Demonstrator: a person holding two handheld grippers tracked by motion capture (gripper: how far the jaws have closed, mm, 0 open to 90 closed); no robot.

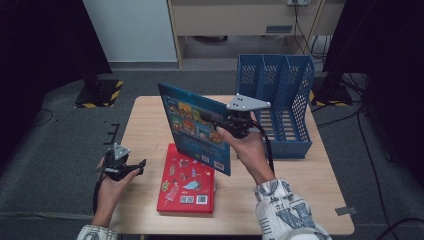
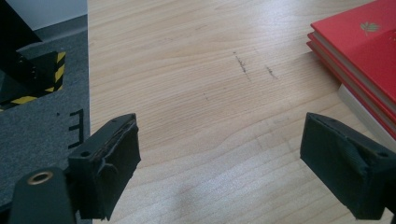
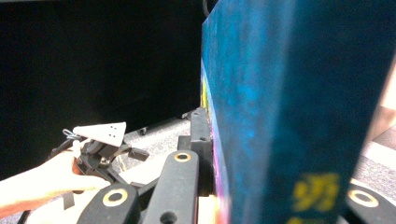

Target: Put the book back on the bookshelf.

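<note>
My right gripper (image 1: 217,120) is shut on a blue picture book (image 1: 196,126) and holds it upright and tilted above the middle of the table. In the right gripper view the blue book (image 3: 289,112) rises close to the camera, with one black finger (image 3: 200,135) pressed against its cover. A stack of red books (image 1: 187,181) lies flat near the table's front edge, below the lifted book. My left gripper (image 1: 138,167) hovers at the table's left edge, jaws wide apart and holding nothing. Its own view shows the left gripper (image 2: 219,158) over bare wood, with the red books (image 2: 369,56) at the upper right.
A blue file rack (image 1: 280,100) with upright compartments stands at the back right of the wooden table (image 1: 310,200). A stand base with yellow-black stripes (image 1: 100,92) sits on the grey floor beyond the left edge. My left gripper (image 3: 100,147) shows in the right gripper view.
</note>
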